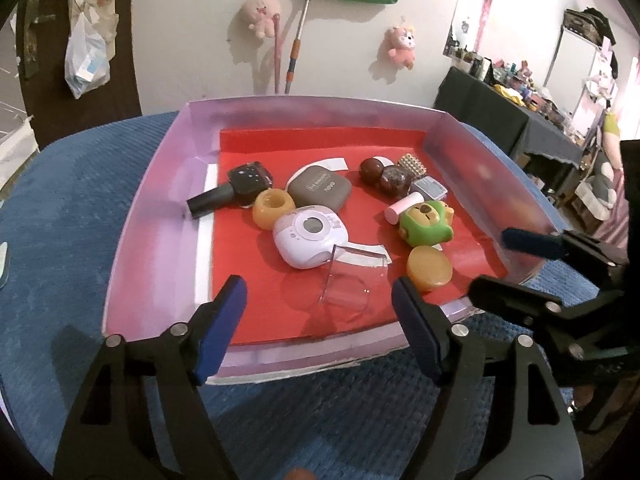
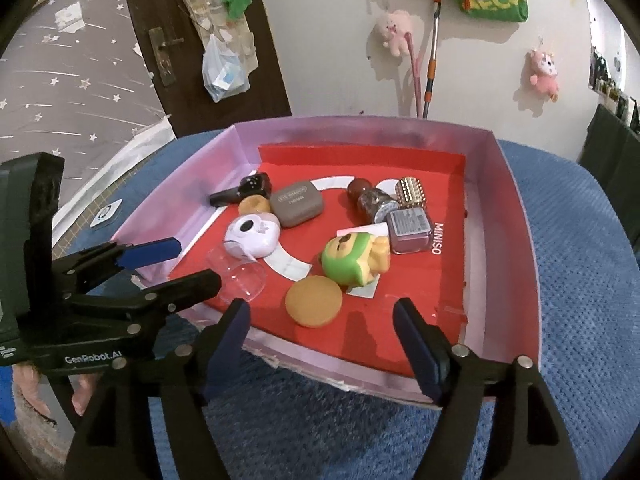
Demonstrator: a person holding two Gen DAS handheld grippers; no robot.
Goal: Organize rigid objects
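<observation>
A lilac-walled tray (image 1: 160, 200) with a red floor holds several small items. They include a clear cup (image 1: 348, 280) on its side, a white-lilac round device (image 1: 306, 236), an amber lid (image 1: 430, 268), a green toy (image 1: 426, 224), a grey case (image 1: 320, 190) and a black bottle (image 1: 236, 188). My left gripper (image 1: 318, 296) hangs open over the tray's near edge, just short of the cup, gripping nothing. My right gripper (image 2: 320, 312) is open too, above the near edge by the amber lid (image 2: 314, 300), its pads touching nothing. Each gripper shows in the other's view: right gripper (image 1: 490, 262), left gripper (image 2: 196, 262).
The tray (image 2: 512, 240) rests on a blue textured cloth (image 1: 60, 208). Behind it is a white wall with plush toys (image 1: 262, 12) and a leaning broom handle (image 1: 298, 36), and a dark door (image 2: 192, 40) with a hanging plastic bag. A hand (image 2: 80, 396) holds the left gripper.
</observation>
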